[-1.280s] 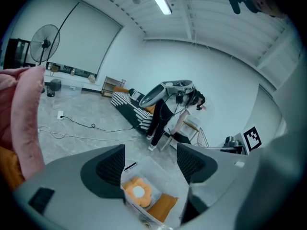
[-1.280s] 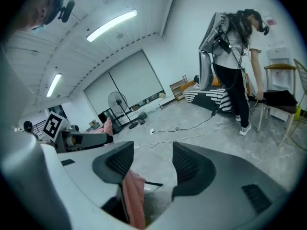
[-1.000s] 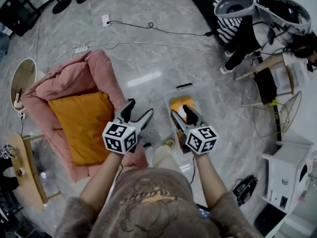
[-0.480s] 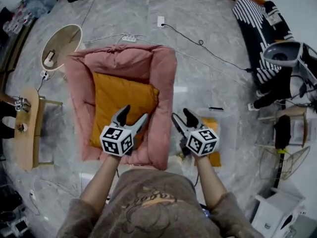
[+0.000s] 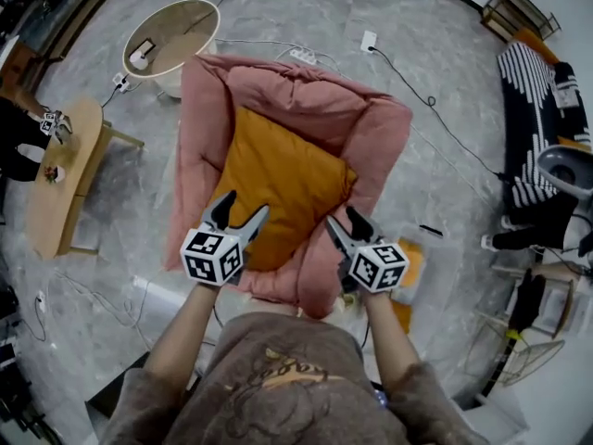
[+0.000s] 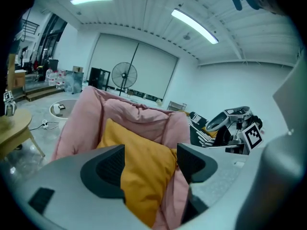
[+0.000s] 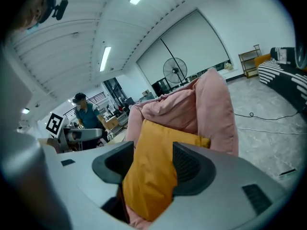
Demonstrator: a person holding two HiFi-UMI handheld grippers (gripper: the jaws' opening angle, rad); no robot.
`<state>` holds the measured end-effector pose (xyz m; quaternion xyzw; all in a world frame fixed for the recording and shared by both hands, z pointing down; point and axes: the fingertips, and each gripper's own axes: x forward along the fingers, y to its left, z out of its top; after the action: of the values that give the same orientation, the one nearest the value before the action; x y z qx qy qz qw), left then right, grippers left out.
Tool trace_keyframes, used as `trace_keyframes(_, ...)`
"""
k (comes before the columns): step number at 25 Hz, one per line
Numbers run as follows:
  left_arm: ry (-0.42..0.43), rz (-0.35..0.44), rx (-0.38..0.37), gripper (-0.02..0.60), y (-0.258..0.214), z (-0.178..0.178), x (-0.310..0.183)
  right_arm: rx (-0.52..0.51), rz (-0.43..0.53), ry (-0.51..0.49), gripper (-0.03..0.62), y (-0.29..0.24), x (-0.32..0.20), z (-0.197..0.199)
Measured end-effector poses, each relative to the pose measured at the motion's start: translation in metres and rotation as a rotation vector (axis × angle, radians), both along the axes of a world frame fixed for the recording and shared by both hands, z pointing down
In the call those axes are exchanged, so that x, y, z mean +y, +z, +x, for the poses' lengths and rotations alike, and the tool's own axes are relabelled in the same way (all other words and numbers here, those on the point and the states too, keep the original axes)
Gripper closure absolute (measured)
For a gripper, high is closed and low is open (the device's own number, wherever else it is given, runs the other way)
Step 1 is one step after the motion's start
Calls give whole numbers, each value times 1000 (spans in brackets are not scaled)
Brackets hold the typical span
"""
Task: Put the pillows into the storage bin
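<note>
A large orange pillow lies on a pink padded lounger on the floor. My left gripper hovers open over the pillow's near left edge. Over the lounger's near right arm my right gripper also stands open. In the left gripper view the orange pillow shows beyond the jaws of the left gripper, with nothing pressed between them. The right gripper view shows the same pillow past the right gripper. The clear storage bin sits right of the lounger with another orange pillow inside, partly hidden by my right hand.
A round low table and a wooden side table stand to the left. A power strip and cables lie behind the lounger. A striped rug and chairs are at the right. A person stands far off.
Both grippers have swung left, from above the storage bin to above the lounger and its orange pillow. The jaws stand as wide as before, still holding nothing.
</note>
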<state>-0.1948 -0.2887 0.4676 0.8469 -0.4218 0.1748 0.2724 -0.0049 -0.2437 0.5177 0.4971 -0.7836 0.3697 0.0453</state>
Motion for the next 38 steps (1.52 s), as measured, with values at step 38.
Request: trace_keyframes(38,-39,-295,-82,179,277,-110,-92,30,-347,119,244,264,-43,-64)
